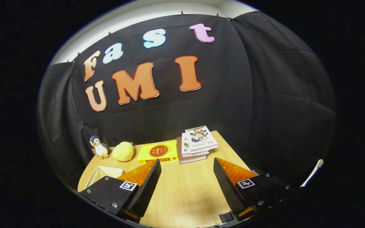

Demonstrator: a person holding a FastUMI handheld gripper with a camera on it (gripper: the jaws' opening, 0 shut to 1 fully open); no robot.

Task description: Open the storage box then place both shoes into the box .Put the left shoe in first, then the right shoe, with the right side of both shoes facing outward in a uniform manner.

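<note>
The gripper (187, 164) sits low in the frame with its two fingers spread wide apart, gripping nothing; bare wooden table (185, 193) shows between them. No point on the table between or ahead of the fingers can be told as a shoe or a storage box, so their place cannot be told here.

Just beyond the left finger lies a flat yellow box (158, 151) with a red round mark on its top. To its right, near the middle of the frame, rests a stack of books (196, 144), the top one turned slightly askew. Left of the yellow box sits a round yellow plush (123, 151), and further left, at the table's far left corner, stands a small toy penguin (99, 147). A pale folded sheet (104, 173) lies at the lower left, beside the left finger.
</note>
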